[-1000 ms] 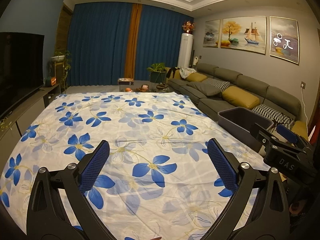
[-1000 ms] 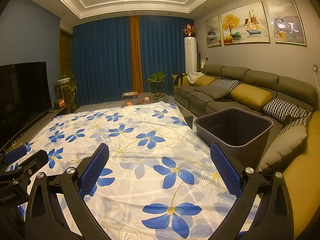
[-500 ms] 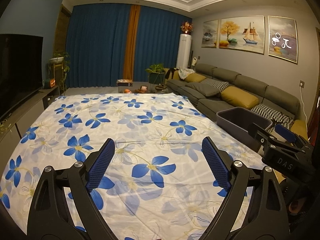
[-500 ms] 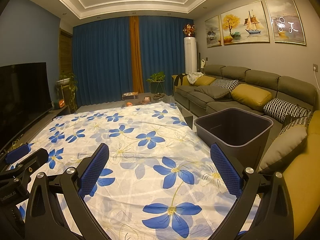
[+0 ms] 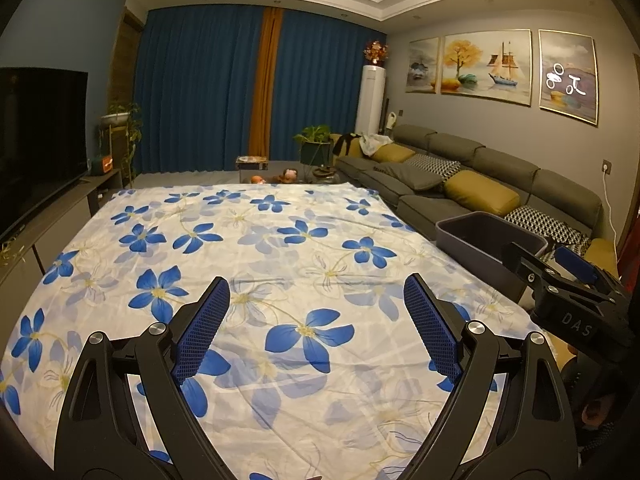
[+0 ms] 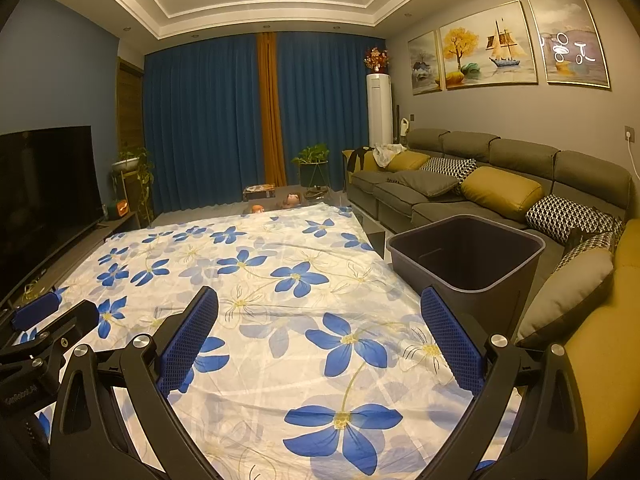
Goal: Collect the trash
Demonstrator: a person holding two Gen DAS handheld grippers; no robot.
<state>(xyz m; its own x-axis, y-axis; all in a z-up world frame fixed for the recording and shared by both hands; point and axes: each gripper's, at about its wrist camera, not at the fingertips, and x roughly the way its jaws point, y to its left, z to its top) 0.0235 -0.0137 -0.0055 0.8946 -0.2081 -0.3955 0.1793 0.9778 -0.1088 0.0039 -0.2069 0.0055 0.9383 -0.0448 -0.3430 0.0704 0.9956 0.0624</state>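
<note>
Blue-flowered cloth (image 6: 280, 280), grey sofa (image 6: 500, 184), dark bin (image 6: 468, 260)

White sheet with blue flowers (image 5: 304, 248) covering the whole broad surface (lightly creased), lying flat, dark bin (image 6: 468, 256) sitting just beside its right edge, nothing else showing on it

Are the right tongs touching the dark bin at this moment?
Apart. In the right wrist view the right tongs stand open above the flowered sheet, and a strip of sheet shows between the right-hand finger and the bin.
</note>
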